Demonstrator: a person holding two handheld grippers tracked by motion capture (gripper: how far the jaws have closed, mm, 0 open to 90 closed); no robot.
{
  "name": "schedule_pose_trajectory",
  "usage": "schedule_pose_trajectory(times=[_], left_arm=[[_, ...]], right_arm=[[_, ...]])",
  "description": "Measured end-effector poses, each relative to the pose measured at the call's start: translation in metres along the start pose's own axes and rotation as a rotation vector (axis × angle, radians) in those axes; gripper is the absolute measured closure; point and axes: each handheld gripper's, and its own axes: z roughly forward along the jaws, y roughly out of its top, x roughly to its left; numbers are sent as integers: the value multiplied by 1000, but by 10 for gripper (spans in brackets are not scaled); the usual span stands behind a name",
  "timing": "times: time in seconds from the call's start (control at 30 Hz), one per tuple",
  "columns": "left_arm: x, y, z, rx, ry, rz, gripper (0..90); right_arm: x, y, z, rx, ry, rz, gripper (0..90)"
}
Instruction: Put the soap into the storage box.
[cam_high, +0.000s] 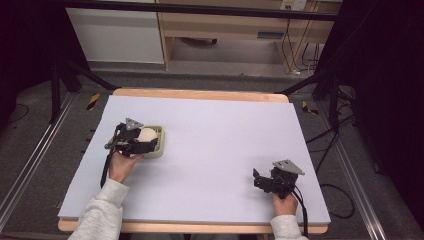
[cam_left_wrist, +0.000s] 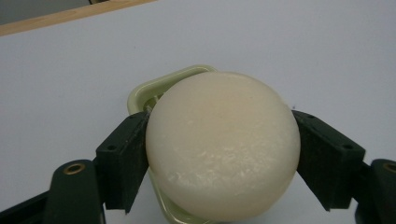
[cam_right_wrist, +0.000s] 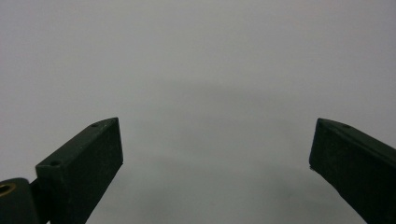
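The left tongs (cam_left_wrist: 223, 154) squeeze a round, cream-white ball (cam_left_wrist: 223, 144) from both sides, right over a small pale green dish (cam_high: 157, 141) on the left part of the gray table (cam_high: 225, 150). The right tongs (cam_right_wrist: 215, 154) are wide apart near the table's right front corner, holding nothing.

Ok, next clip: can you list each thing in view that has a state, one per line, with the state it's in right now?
Left gripper: shut on the round soap bar, a jaw pressed against each side.
Round soap bar: whole, held between the jaws directly over the green dish; whether it touches the dish cannot be told.
Green dish: upright on the table, partly covered by the bar.
Right gripper: open, holding nothing, jaws wide apart over bare table.
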Motion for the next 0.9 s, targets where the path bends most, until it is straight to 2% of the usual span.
schedule_pose_trajectory(times=[0.9], left_arm=[[6, -6, 25, 35, -9, -3, 241]], right_arm=[[0, 0, 0, 1, -3, 4, 32]])
